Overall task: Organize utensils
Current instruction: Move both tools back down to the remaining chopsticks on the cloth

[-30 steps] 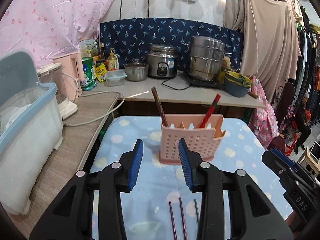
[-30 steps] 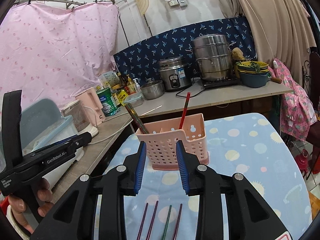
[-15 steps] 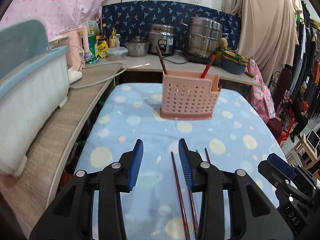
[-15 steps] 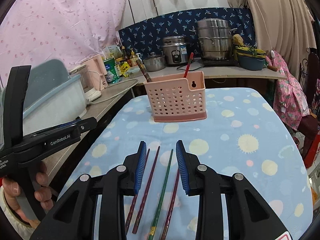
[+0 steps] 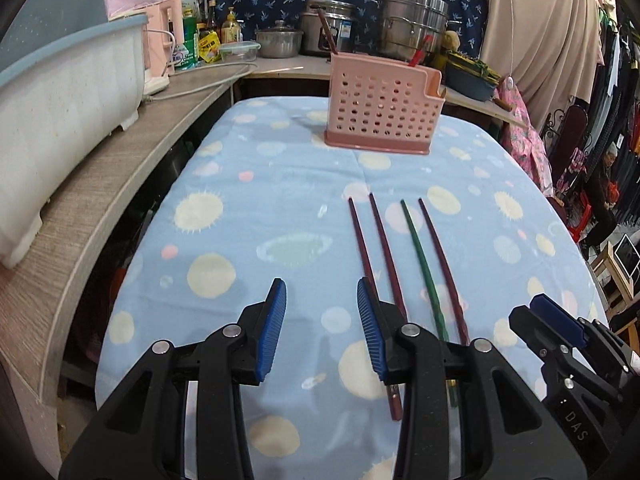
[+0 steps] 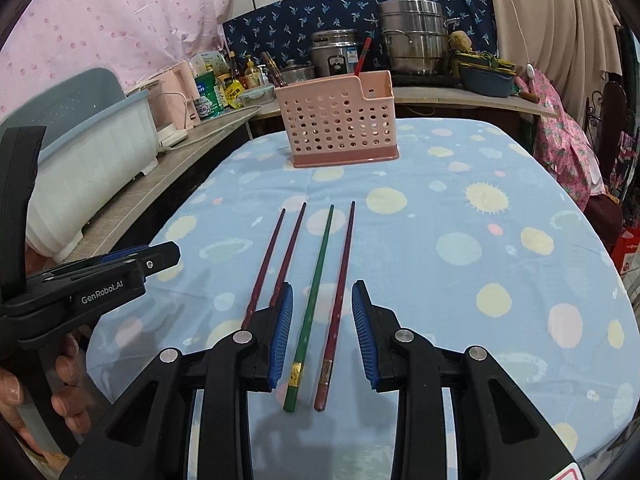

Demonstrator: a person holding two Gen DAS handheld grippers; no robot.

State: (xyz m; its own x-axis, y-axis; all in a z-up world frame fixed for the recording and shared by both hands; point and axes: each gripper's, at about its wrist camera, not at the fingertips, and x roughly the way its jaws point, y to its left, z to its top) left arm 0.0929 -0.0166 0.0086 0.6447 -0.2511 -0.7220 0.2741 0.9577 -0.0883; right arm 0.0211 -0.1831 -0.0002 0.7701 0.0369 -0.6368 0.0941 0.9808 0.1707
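Observation:
Three dark red chopsticks (image 6: 342, 280) and one green chopstick (image 6: 316, 276) lie side by side on the blue dotted tablecloth (image 6: 460, 208). A pink perforated utensil basket (image 6: 340, 124) stands farther back and holds a brown stick and a red one. My right gripper (image 6: 322, 292) hovers open over the green chopstick and the rightmost red one, pinching neither. My left gripper (image 5: 320, 292) is open above bare cloth, just left of the leftmost red chopstick (image 5: 362, 240). In the left wrist view the green chopstick (image 5: 420, 256) and the basket (image 5: 380, 116) also show.
A grey-wood counter (image 5: 100, 184) runs along the left with a white and blue dish rack (image 5: 60, 92). Pots, a rice cooker (image 5: 328, 28) and bottles stand behind the basket. A hand (image 6: 68, 380) holds the left gripper's handle (image 6: 100, 276).
Both grippers have sunk and tipped down toward the cloth. The basket now sits higher and farther off in both views, and the chopsticks have come into full view. Jaw widths look unchanged.

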